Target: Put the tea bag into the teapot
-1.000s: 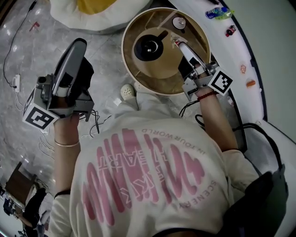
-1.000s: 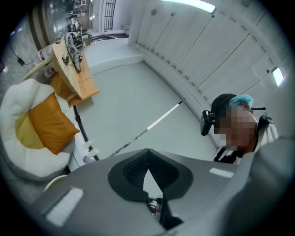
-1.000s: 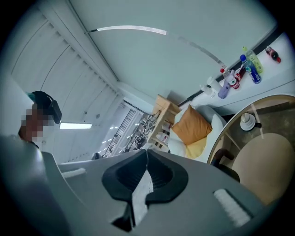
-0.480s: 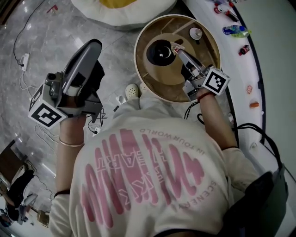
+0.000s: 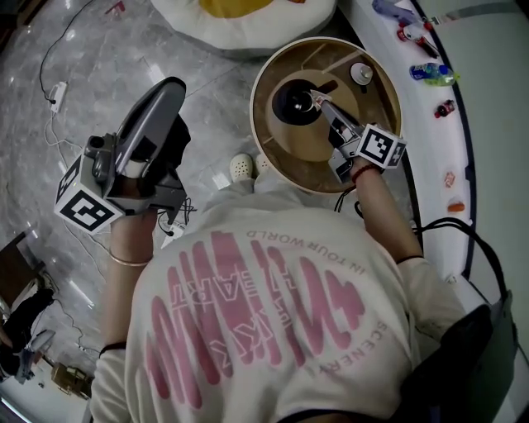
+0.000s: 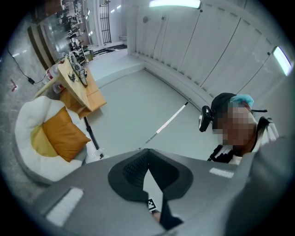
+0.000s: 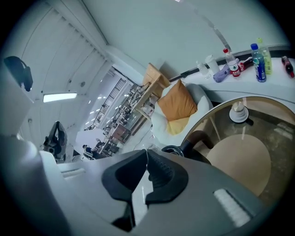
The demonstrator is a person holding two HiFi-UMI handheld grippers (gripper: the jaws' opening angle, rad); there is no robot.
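Note:
A black teapot (image 5: 293, 101) stands without its lid on the round wood-and-glass table (image 5: 285, 165). Its lid (image 5: 360, 73) lies apart at the far right. My right gripper (image 5: 316, 101) reaches over the table, its tips at the pot's right rim, shut on a small pale tea bag (image 5: 313, 97) pinched at the very tips. In the right gripper view the jaws (image 7: 147, 152) meet, with the teapot (image 7: 177, 150) just beyond them. My left gripper (image 5: 169, 87) hangs over the floor left of the table, shut and empty; in its own view its tips (image 6: 147, 150) touch.
Bottles (image 5: 430, 73) and small items sit on the white curved counter at the right. A white seat with an orange cushion (image 5: 248, 12) lies beyond the table. Slippers (image 5: 242, 165) and cables (image 5: 58, 91) lie on the marble floor.
My right gripper has moved left across the table, from well right of the teapot to its rim. The left gripper stays raised over the floor.

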